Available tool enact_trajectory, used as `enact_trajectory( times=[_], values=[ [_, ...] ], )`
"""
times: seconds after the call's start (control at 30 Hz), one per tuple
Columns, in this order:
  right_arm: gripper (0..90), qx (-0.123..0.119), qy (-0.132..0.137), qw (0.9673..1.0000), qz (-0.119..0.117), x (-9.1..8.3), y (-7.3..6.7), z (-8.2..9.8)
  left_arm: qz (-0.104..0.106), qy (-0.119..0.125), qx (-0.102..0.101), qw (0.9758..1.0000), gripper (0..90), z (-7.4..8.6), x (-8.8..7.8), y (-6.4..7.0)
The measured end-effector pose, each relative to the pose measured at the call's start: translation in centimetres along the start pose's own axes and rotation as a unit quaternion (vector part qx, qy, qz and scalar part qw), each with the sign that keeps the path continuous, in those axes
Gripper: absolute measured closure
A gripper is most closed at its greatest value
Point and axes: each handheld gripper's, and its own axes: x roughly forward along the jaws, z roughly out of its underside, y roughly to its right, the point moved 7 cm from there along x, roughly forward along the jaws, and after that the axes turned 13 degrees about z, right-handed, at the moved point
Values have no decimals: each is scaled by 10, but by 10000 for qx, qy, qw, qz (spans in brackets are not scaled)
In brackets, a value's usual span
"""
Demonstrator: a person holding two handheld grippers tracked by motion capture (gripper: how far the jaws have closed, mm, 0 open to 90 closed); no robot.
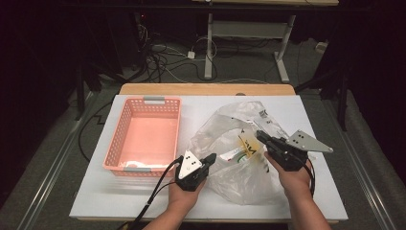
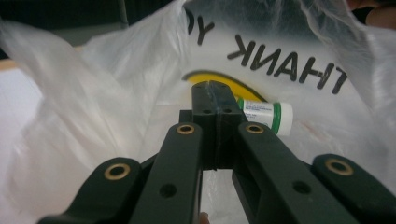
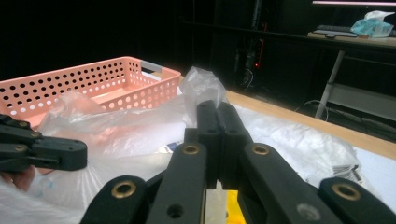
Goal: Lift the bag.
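A clear plastic bag (image 1: 230,124) with a yellow face and "THANK YOU" print stands puffed up on the white table (image 1: 119,201). A small white bottle with a green band (image 2: 268,116) lies inside it, faintly seen from above (image 1: 235,154). My left gripper (image 1: 210,157) is at the bag's near-left edge, jaws closed together (image 2: 215,91), apparently pinching the film (image 2: 116,93). My right gripper (image 1: 261,135) holds the bag's right side, jaws shut (image 3: 217,107) with a peak of plastic (image 3: 203,81) rising at the tips. In the right gripper view, the left gripper (image 3: 77,153) sits low left.
A pink perforated basket (image 1: 143,101) stands on the table's left half, close to the bag, and shows again (image 3: 93,79) behind the plastic. Beyond the table's far wooden edge lie floor cables (image 1: 163,57) and a desk frame (image 1: 282,52).
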Motion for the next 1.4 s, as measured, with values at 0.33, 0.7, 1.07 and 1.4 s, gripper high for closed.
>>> enact_trajectory(
  times=[0.33, 0.7, 1.07, 1.4],
  values=[
    [900, -40, 200, 9997, 145, 11, -6, -16, -238, 771, 266, 9964, 887, -56, -18, -5],
    [900, 120, 649, 9976, 194, 29, -12, -55, -458, 1429, 895, 9846, 887, -138, -21, 1],
    [900, 149, 1071, 9939, 231, 30, -10, -96, -580, 1763, 1207, 9752, 887, -201, -24, -2],
    [900, 257, 1472, 9885, 239, 24, -8, -126, -468, 2212, 1145, 9674, 887, -227, -30, -3]
  ],
)
